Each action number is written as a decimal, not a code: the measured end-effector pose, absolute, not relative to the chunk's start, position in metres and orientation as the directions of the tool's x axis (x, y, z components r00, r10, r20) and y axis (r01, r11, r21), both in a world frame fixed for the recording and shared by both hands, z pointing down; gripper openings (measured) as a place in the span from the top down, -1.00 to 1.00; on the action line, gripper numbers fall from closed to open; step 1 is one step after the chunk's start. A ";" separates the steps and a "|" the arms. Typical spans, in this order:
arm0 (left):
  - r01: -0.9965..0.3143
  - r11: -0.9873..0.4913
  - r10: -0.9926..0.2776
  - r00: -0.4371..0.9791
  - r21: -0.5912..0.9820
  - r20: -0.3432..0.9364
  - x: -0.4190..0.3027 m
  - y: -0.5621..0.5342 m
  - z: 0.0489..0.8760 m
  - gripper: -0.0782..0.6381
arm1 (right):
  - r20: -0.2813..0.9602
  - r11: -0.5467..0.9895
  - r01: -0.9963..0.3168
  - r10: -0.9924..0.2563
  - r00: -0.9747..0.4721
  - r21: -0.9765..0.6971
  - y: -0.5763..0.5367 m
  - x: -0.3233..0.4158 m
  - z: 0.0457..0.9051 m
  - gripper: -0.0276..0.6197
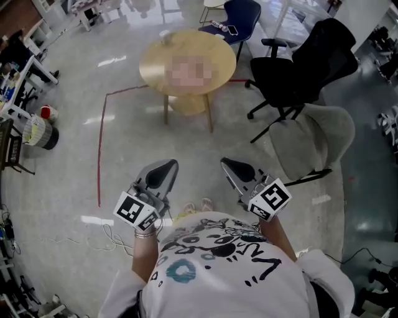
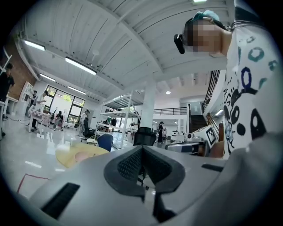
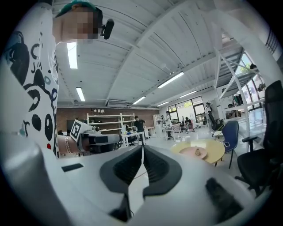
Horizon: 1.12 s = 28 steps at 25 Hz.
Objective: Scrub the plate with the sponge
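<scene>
A round yellow table (image 1: 155, 65) stands a few steps ahead of me on the floor. In the right gripper view a pink plate (image 3: 191, 152) lies on it with a small brownish lump (image 3: 197, 151) on top, too small to name. The left gripper view shows the same plate (image 2: 83, 155) as a pink patch. Held close to my chest, far from the table, my left gripper (image 1: 163, 168) and right gripper (image 1: 231, 164) are both shut with nothing between the pads. Each gripper view shows its own jaws pressed together, left (image 2: 142, 148) and right (image 3: 142, 148).
A black office chair (image 1: 298, 68) and a grey chair (image 1: 317, 136) stand to the right of the table, a blue chair (image 1: 239, 18) behind it. A red tape line (image 1: 99, 149) runs along the floor at left. A small cup (image 1: 165, 37) sits on the table's far edge.
</scene>
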<state>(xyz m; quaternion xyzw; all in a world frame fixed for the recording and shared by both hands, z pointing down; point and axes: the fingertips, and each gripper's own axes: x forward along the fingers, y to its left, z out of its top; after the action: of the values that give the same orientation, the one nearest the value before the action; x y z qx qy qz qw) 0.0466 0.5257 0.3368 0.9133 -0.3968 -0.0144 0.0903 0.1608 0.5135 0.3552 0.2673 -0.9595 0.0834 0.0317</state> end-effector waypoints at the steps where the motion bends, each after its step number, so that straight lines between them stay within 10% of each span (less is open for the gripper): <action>1: -0.724 -0.666 -0.730 0.682 0.179 0.044 0.049 0.525 0.336 0.74 | 0.103 0.845 -0.514 -0.504 -0.858 -0.148 0.511 0.164 0.355 0.83; 28: -0.688 -0.700 -0.692 0.719 0.189 0.055 -0.021 0.343 0.344 0.74 | 0.075 0.819 -0.548 -0.544 -0.836 -0.170 0.333 0.089 0.351 0.82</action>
<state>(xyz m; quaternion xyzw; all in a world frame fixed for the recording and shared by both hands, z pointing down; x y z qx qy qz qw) -0.0205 0.3434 0.3436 0.9220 -0.3744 -0.0103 0.0983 0.0890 0.3329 0.3509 0.2864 -0.9535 0.0928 0.0117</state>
